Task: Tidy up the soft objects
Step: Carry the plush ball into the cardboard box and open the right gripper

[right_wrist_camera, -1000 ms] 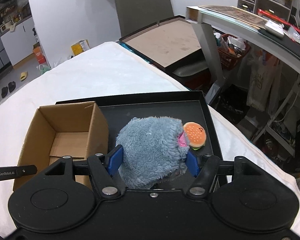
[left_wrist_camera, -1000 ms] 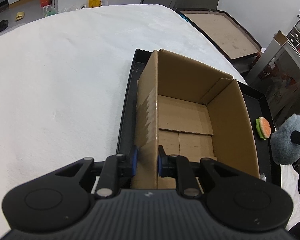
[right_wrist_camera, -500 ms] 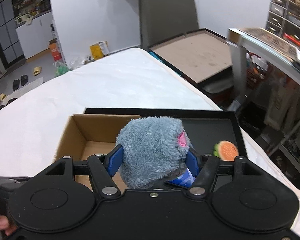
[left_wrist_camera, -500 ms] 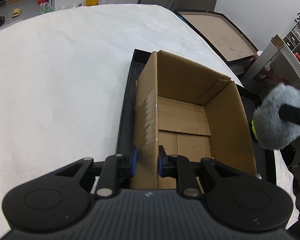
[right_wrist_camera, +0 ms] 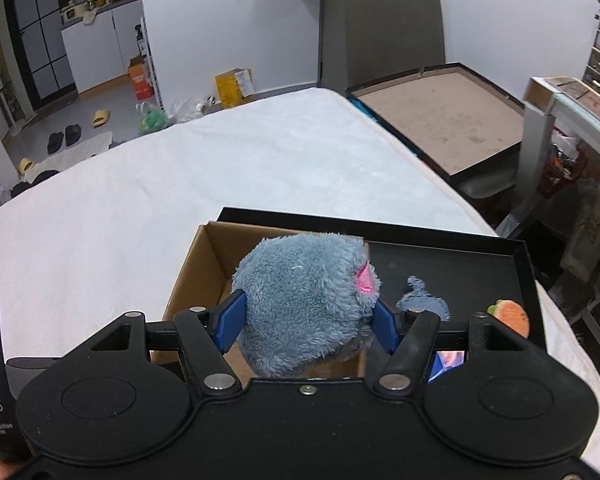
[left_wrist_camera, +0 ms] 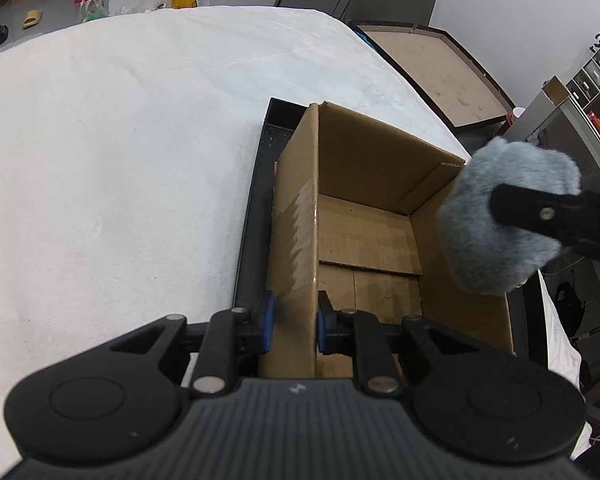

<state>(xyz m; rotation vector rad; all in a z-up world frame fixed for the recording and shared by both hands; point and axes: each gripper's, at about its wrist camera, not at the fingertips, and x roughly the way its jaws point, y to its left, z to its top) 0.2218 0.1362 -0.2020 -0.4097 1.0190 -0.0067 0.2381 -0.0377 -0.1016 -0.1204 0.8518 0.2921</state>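
A white cloth-covered table (left_wrist_camera: 120, 152) carries a shallow black tray (right_wrist_camera: 480, 256), whose left part is occupied by an open cardboard box (left_wrist_camera: 364, 208) with bare flaps at its bottom. The left gripper (left_wrist_camera: 294, 326) is clenched on the box's near-left wall, one blue pad outside and one inside the cardboard. The right gripper (right_wrist_camera: 308, 320) grasps a grey-blue plush toy (right_wrist_camera: 304, 300) with a pink patch, its blue pads (right_wrist_camera: 230, 318) pressing into the fur from both sides; the toy hangs above the box's right wall, partly over the opening, clear of the box floor. On the tray floor right of the box lies a small flat grey-blue fabric piece (right_wrist_camera: 422, 300), and nearer the tray's right rim a small burger-shaped plush (right_wrist_camera: 510, 316) in orange and green.
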